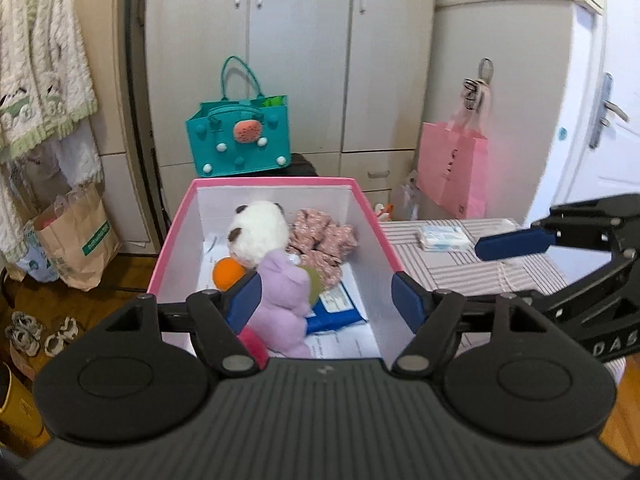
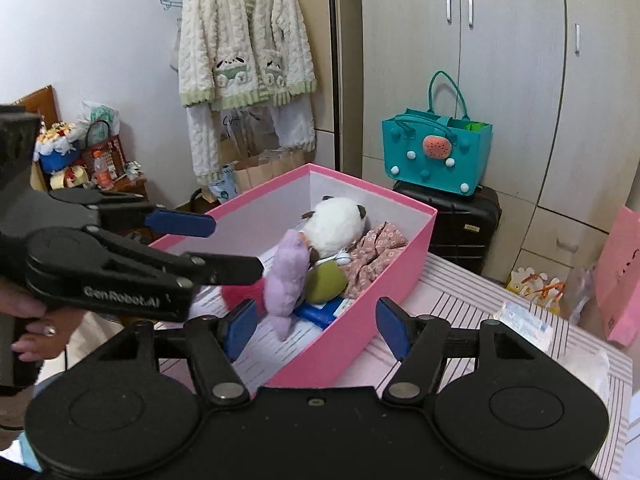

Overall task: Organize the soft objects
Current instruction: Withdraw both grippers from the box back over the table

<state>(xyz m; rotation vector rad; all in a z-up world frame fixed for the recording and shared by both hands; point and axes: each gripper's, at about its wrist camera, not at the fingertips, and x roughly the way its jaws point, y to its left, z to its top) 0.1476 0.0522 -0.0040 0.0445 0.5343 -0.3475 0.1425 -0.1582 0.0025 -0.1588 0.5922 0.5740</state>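
Note:
A pink box (image 1: 272, 181) with white inner walls stands on a striped table. In it lie a white panda plush (image 1: 260, 232), a purple plush (image 1: 284, 300), an orange ball (image 1: 227, 274), a floral pink cloth (image 1: 324, 240) and a blue packet (image 1: 340, 312). My left gripper (image 1: 326, 300) hangs open above the box's near end, its pads clear of the purple plush (image 2: 286, 280). My right gripper (image 2: 316, 328) is open over the box's near corner (image 2: 360, 320), holding nothing. The panda plush (image 2: 340, 224) lies at the far end. A hand holds the left gripper (image 2: 236, 246).
A teal felt bag (image 1: 240, 136) sits on a dark suitcase (image 2: 460, 216) behind the box. A pink paper bag (image 1: 452, 168) hangs at the right, and a tissue pack (image 1: 444, 238) lies on the striped tablecloth (image 1: 480, 272). A fluffy cardigan (image 2: 244, 40) hangs on the wall; shoes (image 1: 24, 332) are on the floor.

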